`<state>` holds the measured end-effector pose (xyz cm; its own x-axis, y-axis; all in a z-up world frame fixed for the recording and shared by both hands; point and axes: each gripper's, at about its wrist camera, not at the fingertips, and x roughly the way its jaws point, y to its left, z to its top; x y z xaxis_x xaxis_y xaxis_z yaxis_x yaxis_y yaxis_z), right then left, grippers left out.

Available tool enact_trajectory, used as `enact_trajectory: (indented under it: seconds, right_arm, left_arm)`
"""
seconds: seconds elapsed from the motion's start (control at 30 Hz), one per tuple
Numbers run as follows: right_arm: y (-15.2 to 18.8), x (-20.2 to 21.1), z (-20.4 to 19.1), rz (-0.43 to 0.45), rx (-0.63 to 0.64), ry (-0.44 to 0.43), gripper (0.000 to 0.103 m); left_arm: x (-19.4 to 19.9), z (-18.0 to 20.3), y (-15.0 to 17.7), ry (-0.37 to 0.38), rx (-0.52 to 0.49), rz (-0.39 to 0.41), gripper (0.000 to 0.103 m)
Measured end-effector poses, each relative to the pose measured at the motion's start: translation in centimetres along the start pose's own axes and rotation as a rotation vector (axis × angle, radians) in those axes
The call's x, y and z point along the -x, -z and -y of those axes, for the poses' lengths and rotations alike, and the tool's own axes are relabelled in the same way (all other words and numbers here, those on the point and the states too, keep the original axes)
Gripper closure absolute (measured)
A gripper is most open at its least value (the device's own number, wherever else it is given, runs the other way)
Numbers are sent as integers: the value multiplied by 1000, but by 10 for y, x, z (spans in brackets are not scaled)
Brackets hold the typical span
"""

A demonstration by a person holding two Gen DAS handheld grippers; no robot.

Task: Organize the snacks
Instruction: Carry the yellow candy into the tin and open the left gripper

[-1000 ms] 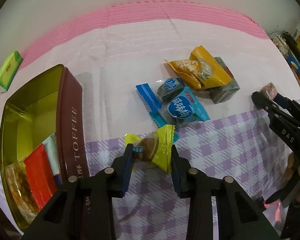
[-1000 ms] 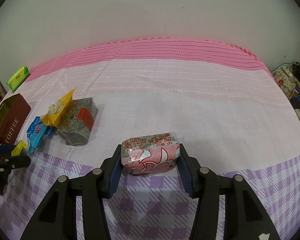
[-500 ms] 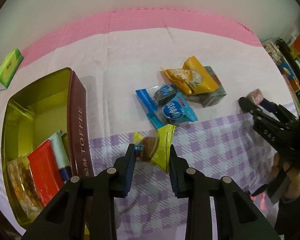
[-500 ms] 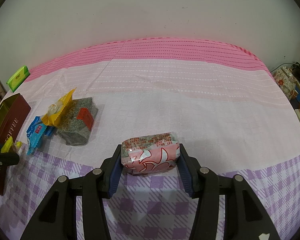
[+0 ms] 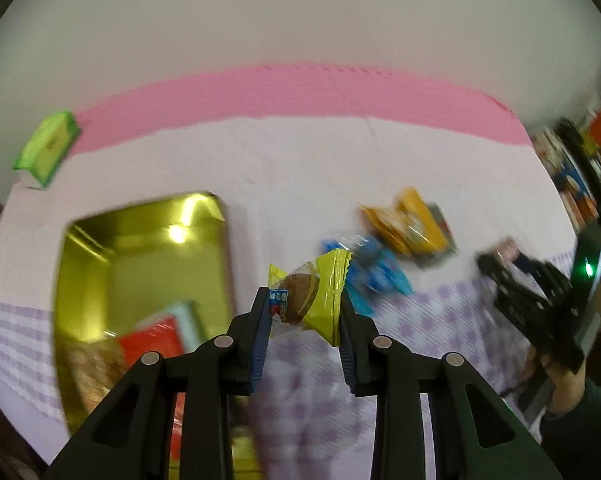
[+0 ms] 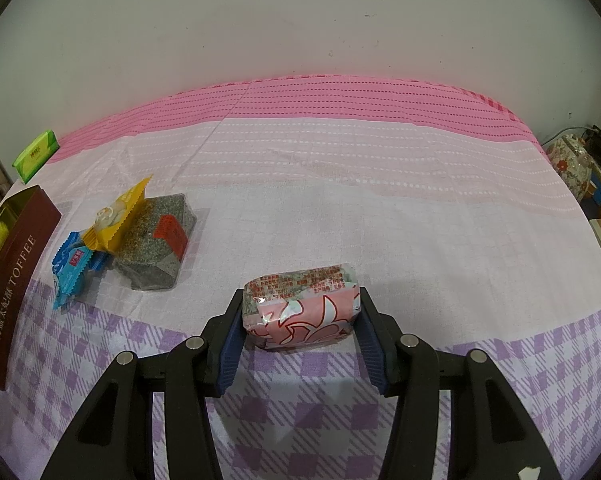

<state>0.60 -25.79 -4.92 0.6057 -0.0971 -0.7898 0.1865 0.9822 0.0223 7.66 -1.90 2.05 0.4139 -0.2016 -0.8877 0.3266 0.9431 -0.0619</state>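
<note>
My left gripper (image 5: 303, 312) is shut on a yellow-wrapped cake snack (image 5: 310, 294) and holds it in the air to the right of the gold toffee tin (image 5: 140, 248). The tin holds a red packet (image 5: 152, 340) and other snacks. My right gripper (image 6: 298, 322) is shut on a pink and white snack pack (image 6: 300, 312) just above the cloth. It also shows in the left wrist view (image 5: 496, 264). A blue packet (image 6: 70, 266), a yellow packet (image 6: 118, 216) and a grey pack (image 6: 158, 236) lie together left of it, beside the tin's brown wall (image 6: 14, 284).
A green tissue pack (image 5: 46, 148) lies at the back left near the wall. Books and a floral jar (image 6: 572, 164) stand past the cloth's right edge. The pink and purple checked tablecloth (image 6: 340, 208) covers the table.
My left gripper has risen and moved left with the yellow snack, so I now look down into the tin. The right gripper has stayed still with its pink pack.
</note>
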Motion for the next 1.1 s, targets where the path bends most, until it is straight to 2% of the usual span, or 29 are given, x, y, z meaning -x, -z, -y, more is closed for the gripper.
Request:
enact_trajectory:
  seconds: [0.3,0.47,0.77,1.1]
  right_arm:
    - [-1,-2,1,-1,4,5,53]
    - [-2,-3,1,-3,10,13,53]
    - [-2,-1,-2,-4,14,17,53]
    - [-2,-1,-2,-4,15,18,53]
  left_arm:
    - [-17,-94,-24,-161,112,3,71]
    - [-36,-134,-23,-173,175,-50,71]
    - [-64,-145,-21,-209,167,-104,71]
    - [-73,-144,-18,-218,165,-137,71]
